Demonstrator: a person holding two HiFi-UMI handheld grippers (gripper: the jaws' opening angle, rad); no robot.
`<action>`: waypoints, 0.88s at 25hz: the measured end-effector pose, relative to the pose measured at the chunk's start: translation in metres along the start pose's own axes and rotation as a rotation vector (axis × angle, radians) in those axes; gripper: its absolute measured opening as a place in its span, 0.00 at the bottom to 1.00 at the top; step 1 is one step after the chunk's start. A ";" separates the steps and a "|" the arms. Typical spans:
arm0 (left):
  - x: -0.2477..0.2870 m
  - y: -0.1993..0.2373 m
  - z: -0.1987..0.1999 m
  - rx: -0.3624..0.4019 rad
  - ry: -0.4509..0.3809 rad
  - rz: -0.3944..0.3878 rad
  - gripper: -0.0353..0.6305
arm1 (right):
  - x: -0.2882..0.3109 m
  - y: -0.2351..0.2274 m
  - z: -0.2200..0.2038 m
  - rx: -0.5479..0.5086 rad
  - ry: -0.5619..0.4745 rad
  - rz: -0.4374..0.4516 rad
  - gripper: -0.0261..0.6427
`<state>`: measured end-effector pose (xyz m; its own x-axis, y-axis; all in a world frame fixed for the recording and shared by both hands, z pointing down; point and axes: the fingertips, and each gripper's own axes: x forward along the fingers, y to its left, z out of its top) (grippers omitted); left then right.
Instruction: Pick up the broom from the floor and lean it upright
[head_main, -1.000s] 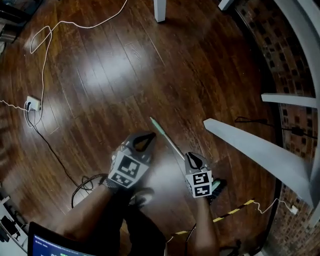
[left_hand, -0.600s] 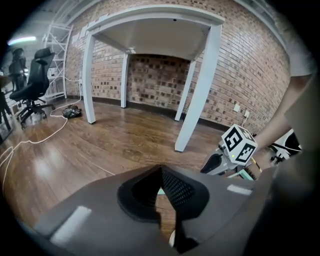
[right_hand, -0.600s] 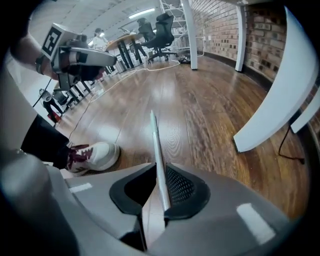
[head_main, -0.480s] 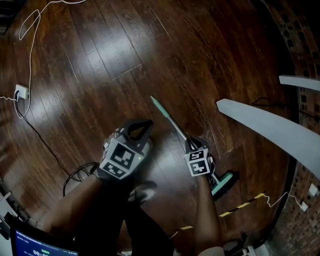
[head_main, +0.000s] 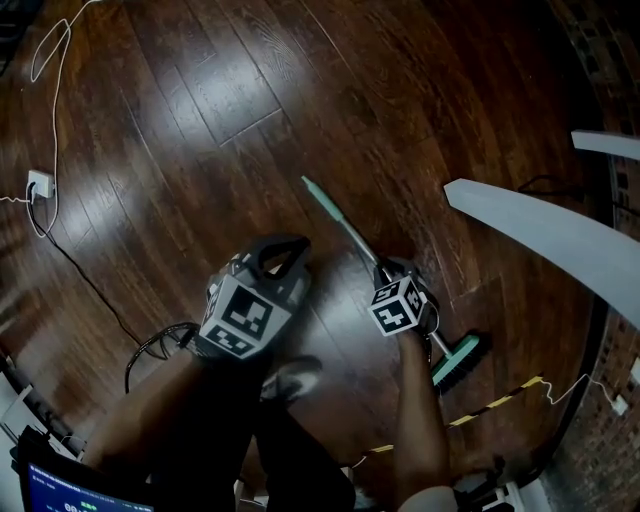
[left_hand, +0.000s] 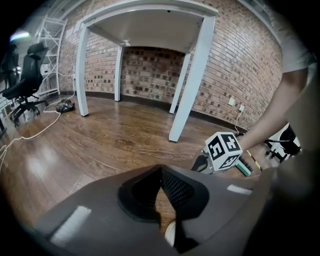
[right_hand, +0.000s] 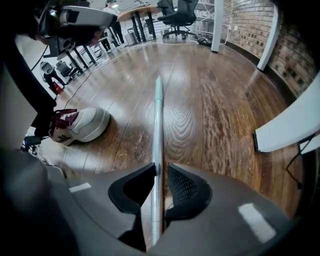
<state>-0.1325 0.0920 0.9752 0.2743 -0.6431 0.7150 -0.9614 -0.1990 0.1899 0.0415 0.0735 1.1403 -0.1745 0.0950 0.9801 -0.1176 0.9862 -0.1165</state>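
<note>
Metal broom (right_hand: 157, 125) between just-opening jaws, right gripper (right_hand: 161, 169)

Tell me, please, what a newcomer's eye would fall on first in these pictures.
First comes the green-tipped broom, lying slantwise on the dark wooden floor, with its brush head at the lower right of the head view. Next comes the right gripper over its handle: the jaws have just been opening, and the handle stands between them, not clamped. The left gripper hovers beside it, jaws together, empty.
</note>
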 end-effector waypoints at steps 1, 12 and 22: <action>0.001 -0.001 0.000 -0.001 0.000 -0.001 0.05 | 0.000 0.001 0.000 -0.013 0.005 0.009 0.18; -0.003 -0.012 0.000 -0.007 0.003 -0.038 0.05 | 0.024 0.008 0.010 -0.093 0.071 0.023 0.19; -0.033 -0.023 0.025 0.055 0.026 -0.080 0.05 | -0.012 0.010 0.009 0.002 0.000 -0.091 0.17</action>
<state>-0.1191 0.0993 0.9305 0.3490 -0.6042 0.7164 -0.9336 -0.2899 0.2104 0.0332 0.0810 1.1257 -0.1630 0.0048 0.9866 -0.1347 0.9905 -0.0271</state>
